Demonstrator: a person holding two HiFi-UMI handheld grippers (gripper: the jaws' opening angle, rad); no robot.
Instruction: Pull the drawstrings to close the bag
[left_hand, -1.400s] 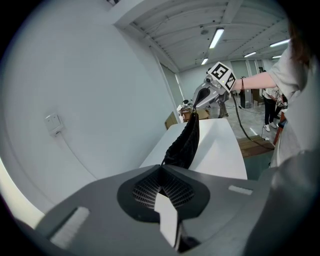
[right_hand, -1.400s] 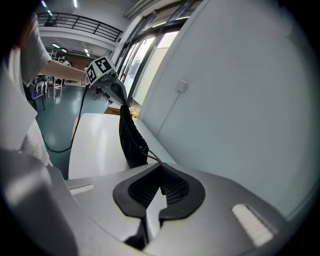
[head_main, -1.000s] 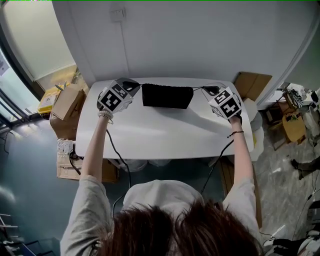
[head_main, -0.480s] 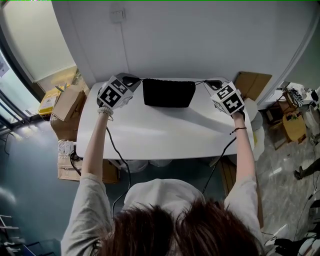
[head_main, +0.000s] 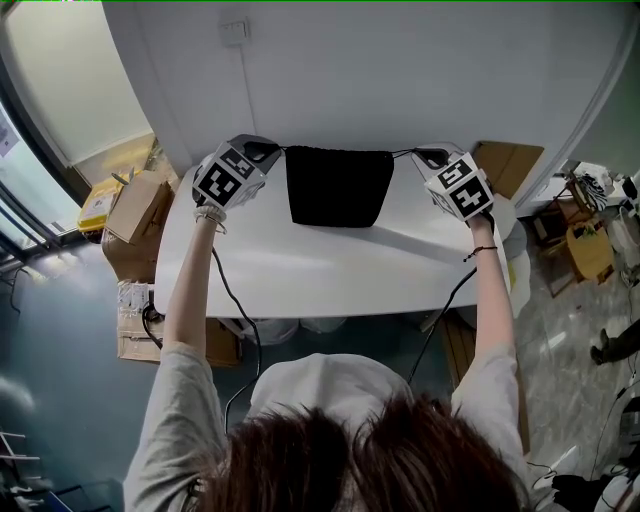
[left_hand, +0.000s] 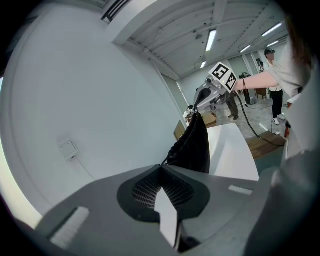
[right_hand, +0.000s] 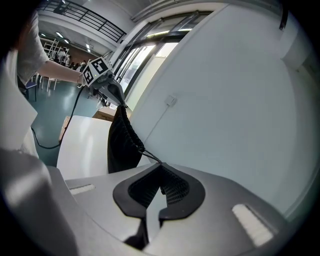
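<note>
Lifted, one bag (head_main: 338, 187) hangs; two hand-held grippers (head_main: 276, 151) (head_main: 420, 153) pinch two drawstrings (left_hand: 164, 162) (right_hand: 151, 156).

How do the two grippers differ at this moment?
The left gripper pinches the left black drawstring of the black fabric bag; the right gripper pinches the right drawstring. The left marker cube and right marker cube bear different patterns. Both are shut, with the bag hanging between them.

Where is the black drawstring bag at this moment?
In the head view the black bag hangs at top centre by its drawstrings between the left tongs and the right tongs, over the far edge of the white table, by the wall.
</note>
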